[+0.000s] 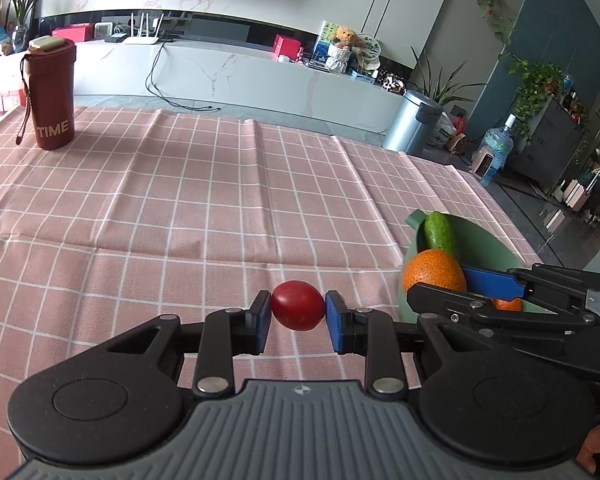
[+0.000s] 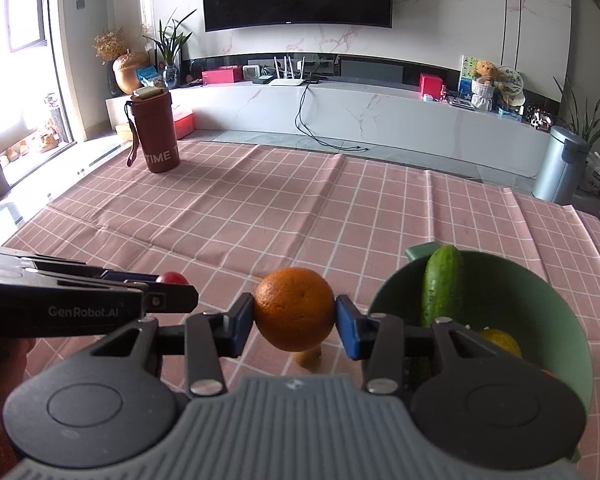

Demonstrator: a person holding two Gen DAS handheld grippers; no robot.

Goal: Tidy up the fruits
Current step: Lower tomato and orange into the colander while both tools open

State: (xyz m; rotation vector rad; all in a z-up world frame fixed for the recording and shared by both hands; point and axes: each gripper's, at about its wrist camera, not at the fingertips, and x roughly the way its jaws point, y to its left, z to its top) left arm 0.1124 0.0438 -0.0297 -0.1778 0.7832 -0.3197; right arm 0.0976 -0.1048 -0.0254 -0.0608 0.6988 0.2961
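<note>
My left gripper (image 1: 298,314) is shut on a red tomato (image 1: 298,305) and holds it above the pink checked tablecloth. My right gripper (image 2: 295,320) is shut on an orange (image 2: 294,309), held just left of a green bowl (image 2: 540,300). The bowl holds a cucumber (image 2: 442,286), a yellow fruit (image 2: 500,340) and something orange at its lower edge. A small yellowish fruit (image 2: 309,357) lies on the cloth under the orange. In the left wrist view the right gripper (image 1: 500,292) comes in from the right with the orange (image 1: 434,270) in front of the bowl (image 1: 488,248) and cucumber (image 1: 440,232).
A dark red "TIME" bottle (image 1: 54,96) stands at the table's far left; it also shows in the right wrist view (image 2: 156,132). The pink checked tablecloth (image 1: 200,200) covers the table. A metal bin (image 1: 412,120) and a white TV bench lie beyond the far edge.
</note>
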